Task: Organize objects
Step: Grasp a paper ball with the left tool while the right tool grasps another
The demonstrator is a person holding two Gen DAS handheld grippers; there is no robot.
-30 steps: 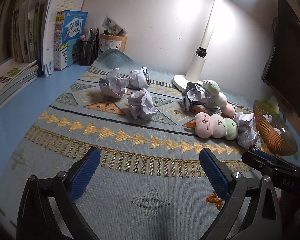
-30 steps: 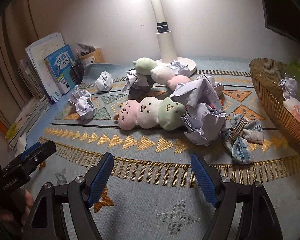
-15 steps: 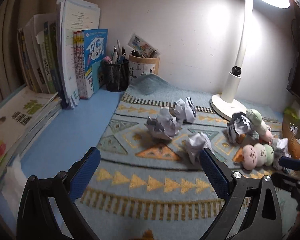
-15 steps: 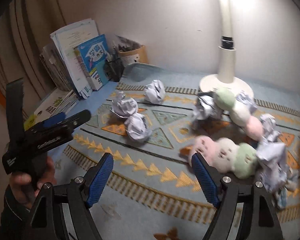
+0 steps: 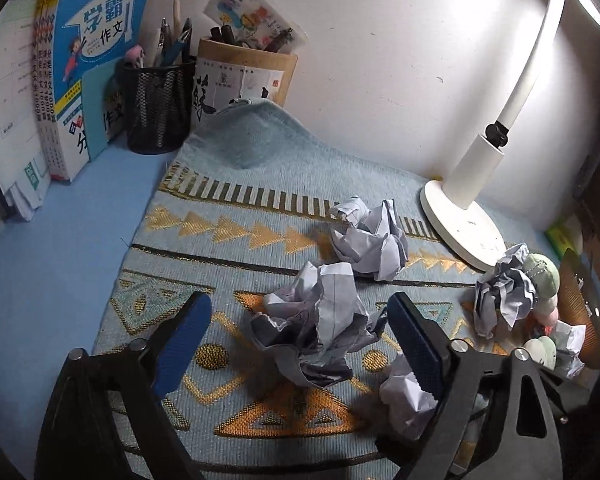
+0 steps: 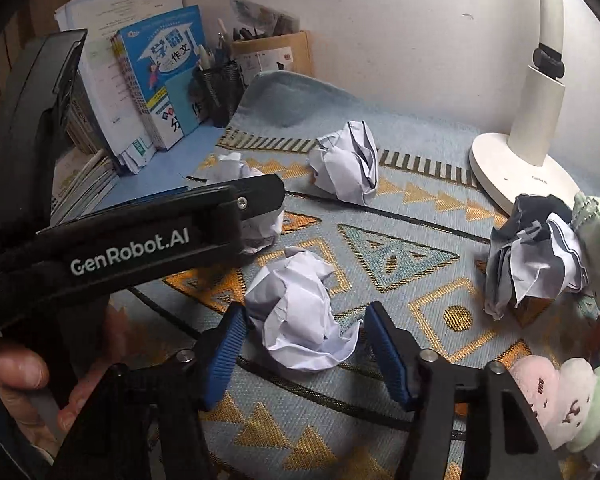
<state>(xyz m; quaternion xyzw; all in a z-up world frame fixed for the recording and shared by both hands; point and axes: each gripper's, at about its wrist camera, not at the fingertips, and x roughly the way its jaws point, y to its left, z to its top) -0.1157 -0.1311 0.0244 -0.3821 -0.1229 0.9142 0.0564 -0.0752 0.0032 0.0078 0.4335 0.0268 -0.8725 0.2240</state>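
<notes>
Several crumpled paper balls lie on a patterned blue mat (image 5: 260, 184). My left gripper (image 5: 300, 336) is open, its blue pads either side of one paper ball (image 5: 320, 332), apart from it. My right gripper (image 6: 304, 334) is open around another paper ball (image 6: 296, 312), pads close to its sides. That ball shows low right in the left wrist view (image 5: 404, 400). A third ball (image 5: 370, 238) lies farther back, also in the right wrist view (image 6: 348, 164). The left gripper body (image 6: 140, 240) crosses the right wrist view, partly hiding a ball (image 6: 256, 220).
A white lamp base (image 5: 460, 220) stands at back right. Plush dumpling toys (image 6: 560, 396) and a dark crumpled paper (image 6: 532, 256) lie right. A woven basket (image 5: 576, 304) is at far right. Pen holders (image 5: 156, 108) and books (image 5: 84, 60) line the back left.
Both grippers moved left and forward, down to the paper balls. Each now brackets a ball. The right gripper's jaws have narrowed.
</notes>
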